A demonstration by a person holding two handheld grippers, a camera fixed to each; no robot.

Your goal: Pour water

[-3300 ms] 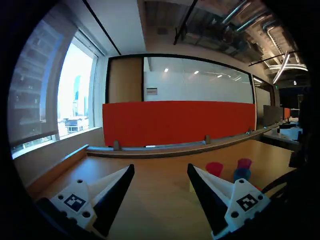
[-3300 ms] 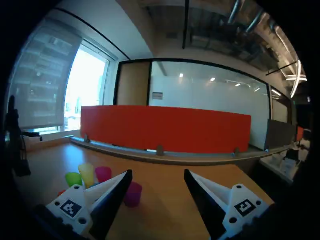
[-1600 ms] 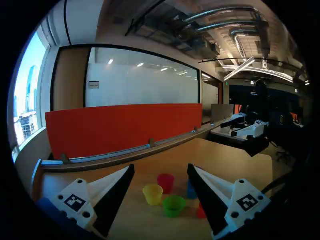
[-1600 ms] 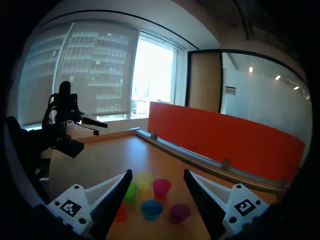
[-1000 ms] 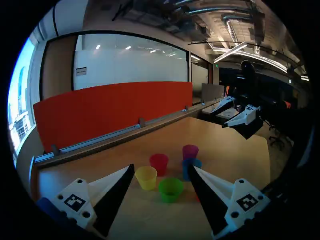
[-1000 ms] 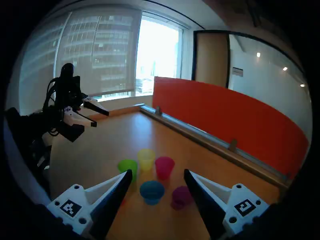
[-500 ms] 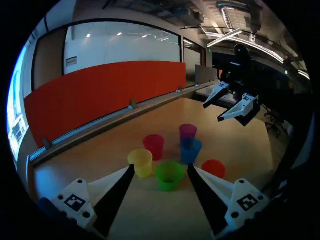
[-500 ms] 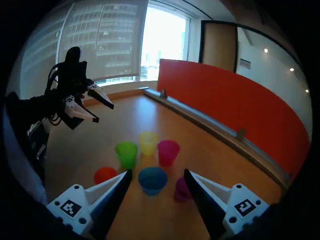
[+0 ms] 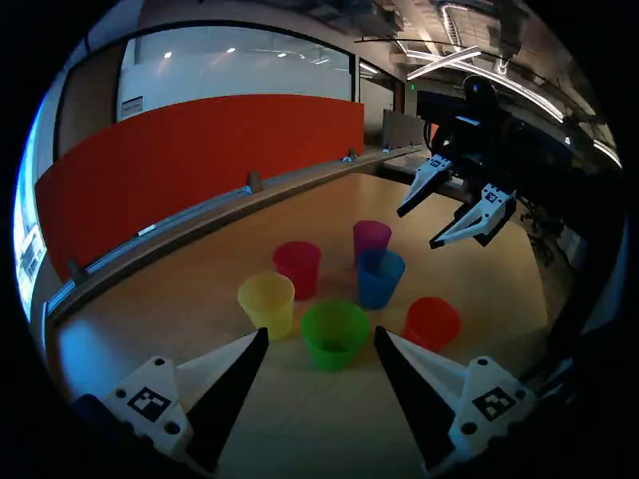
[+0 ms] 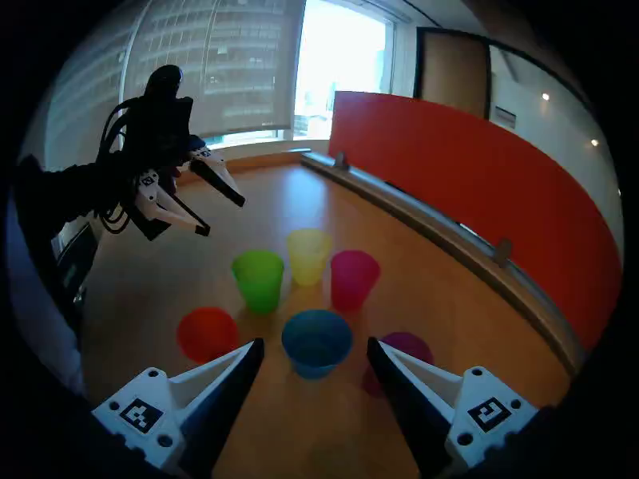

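The left tongs (image 9: 319, 330) and right tongs (image 10: 314, 342) both hang spread and empty on opposite sides of the blue cup (image 9: 379, 277), which sits on the desk (image 9: 184, 279) bunched with the green cup (image 9: 334, 333) and the other cups (image 9: 267, 303), so they're probably each lining up a grab for pouring.

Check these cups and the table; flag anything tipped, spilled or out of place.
Nothing stands out. The yellow cup, pink cup, purple cup, blue cup, green cup and orange cup all stand upright in a close cluster on the table, with no puddle around them. The left claw and right claw are open and empty.
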